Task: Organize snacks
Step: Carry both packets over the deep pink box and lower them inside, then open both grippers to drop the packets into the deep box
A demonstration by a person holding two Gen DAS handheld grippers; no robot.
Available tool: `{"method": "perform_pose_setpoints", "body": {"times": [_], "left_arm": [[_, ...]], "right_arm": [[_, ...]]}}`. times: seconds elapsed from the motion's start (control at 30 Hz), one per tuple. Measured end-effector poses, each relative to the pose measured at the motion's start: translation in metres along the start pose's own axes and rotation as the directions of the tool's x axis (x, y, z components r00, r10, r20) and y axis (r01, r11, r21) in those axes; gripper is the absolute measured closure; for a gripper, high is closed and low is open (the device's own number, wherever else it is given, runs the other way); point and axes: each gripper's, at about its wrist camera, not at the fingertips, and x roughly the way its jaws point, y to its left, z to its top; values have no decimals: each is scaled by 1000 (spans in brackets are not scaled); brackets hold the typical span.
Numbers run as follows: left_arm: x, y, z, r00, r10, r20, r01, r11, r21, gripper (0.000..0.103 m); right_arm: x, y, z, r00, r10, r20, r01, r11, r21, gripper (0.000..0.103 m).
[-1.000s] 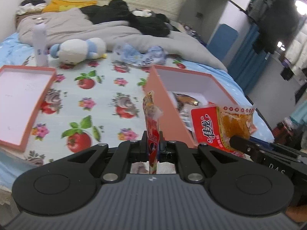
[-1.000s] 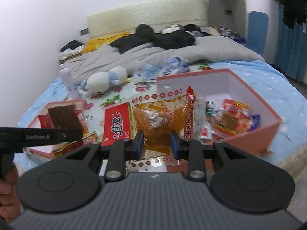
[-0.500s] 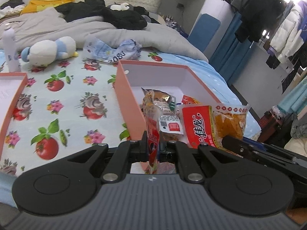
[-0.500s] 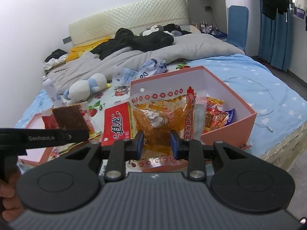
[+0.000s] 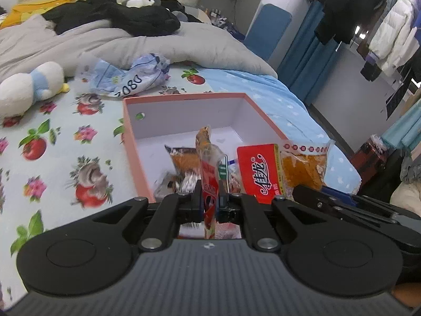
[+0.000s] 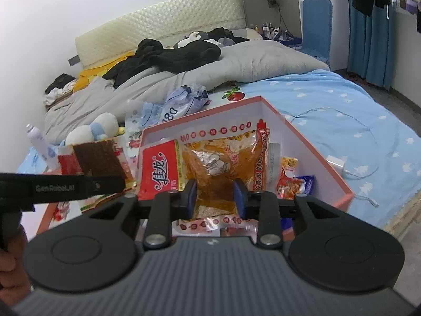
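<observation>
My thin red snack packet (image 5: 209, 184) stands upright over the pink box (image 5: 136, 158); my wide orange snack bag (image 6: 218, 163) hangs over it too, above loose snacks (image 6: 289, 181) inside.

Two held snack packets (image 5: 209, 173) (image 6: 210, 163), one pink box (image 5: 184, 97).

Both hand-held grippers (image 5: 210, 202) (image 6: 214, 194) clamped (L narrow, R wider), angled down.

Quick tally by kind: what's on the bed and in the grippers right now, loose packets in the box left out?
Held snack packets: 2
Boxes: 1
Plush toys: 1
Plastic bags: 1
Bottles: 1
Total: 6
</observation>
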Motion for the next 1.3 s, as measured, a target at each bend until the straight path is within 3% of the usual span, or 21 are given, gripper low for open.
{"method": "perform_pose_setpoints", "body": {"times": [0.47, 0.53, 0.63, 0.67, 0.7, 0.77, 0.83, 0.87, 1.3], "left_arm": [[86, 13, 35, 998, 17, -66, -15, 1000, 22, 94], [91, 13, 36, 997, 27, -75, -24, 999, 30, 92], [95, 13, 37, 994, 30, -102, -29, 999, 18, 76], [93, 12, 37, 994, 28, -102, -27, 1000, 12, 61], [90, 12, 37, 995, 33, -97, -32, 999, 10, 45], [81, 8, 37, 996, 44, -73, -42, 999, 29, 40], [68, 6, 37, 997, 40, -63, -38, 998, 40, 40], [61, 5, 36, 998, 38, -58, -35, 998, 43, 40], [-67, -13, 14, 996, 4, 84, -10, 998, 68, 40]], "right_arm": [[76, -25, 17, 998, 8, -67, -6, 1000, 21, 63], [81, -26, 17, 997, -7, -75, 8, 1000, 22, 51], [81, -28, 16, 996, -42, -78, 44, 999, 25, 45], [79, -30, 16, 996, -48, -75, 51, 998, 32, 45], [76, -30, 16, 996, -46, -75, 49, 998, 36, 44], [70, -32, 15, 996, -43, -74, 46, 998, 41, 44], [59, -29, 14, 997, -52, -59, 54, 998, 40, 29], [54, -28, 15, 997, -54, -48, 56, 998, 41, 27], [-50, 9, 13, 995, -19, 100, 16, 999, 34, 27]]}}
